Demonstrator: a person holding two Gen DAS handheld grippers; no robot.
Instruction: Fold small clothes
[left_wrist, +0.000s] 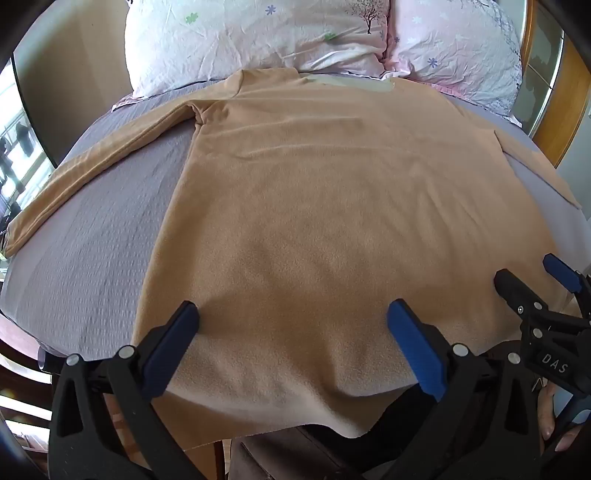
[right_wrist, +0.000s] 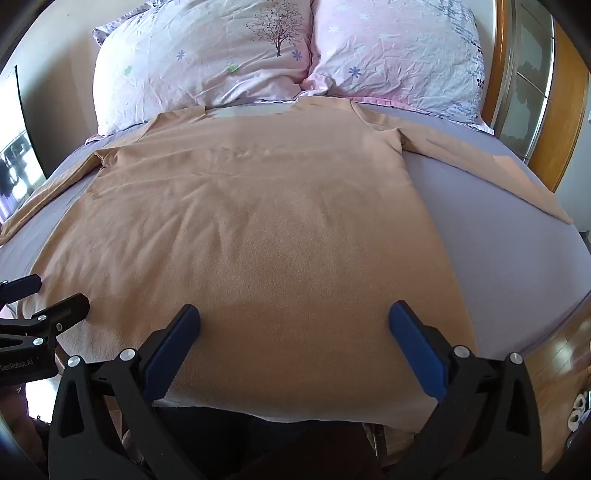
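A tan long-sleeved shirt (left_wrist: 314, 192) lies flat on the bed with its collar toward the pillows and both sleeves spread out; it also shows in the right wrist view (right_wrist: 266, 206). Its hem hangs over the bed's near edge. My left gripper (left_wrist: 291, 317) is open and empty, just above the left part of the hem. My right gripper (right_wrist: 293, 317) is open and empty above the right part of the hem. The right gripper also shows at the right of the left wrist view (left_wrist: 532, 280), and the left gripper at the left of the right wrist view (right_wrist: 48, 291).
The bed has a lilac sheet (left_wrist: 85, 258). Two floral pillows (right_wrist: 207, 55) lie at the head, behind the collar. A wooden headboard (right_wrist: 569, 122) stands at the right. Wooden floor (right_wrist: 554, 365) shows beyond the bed's right edge.
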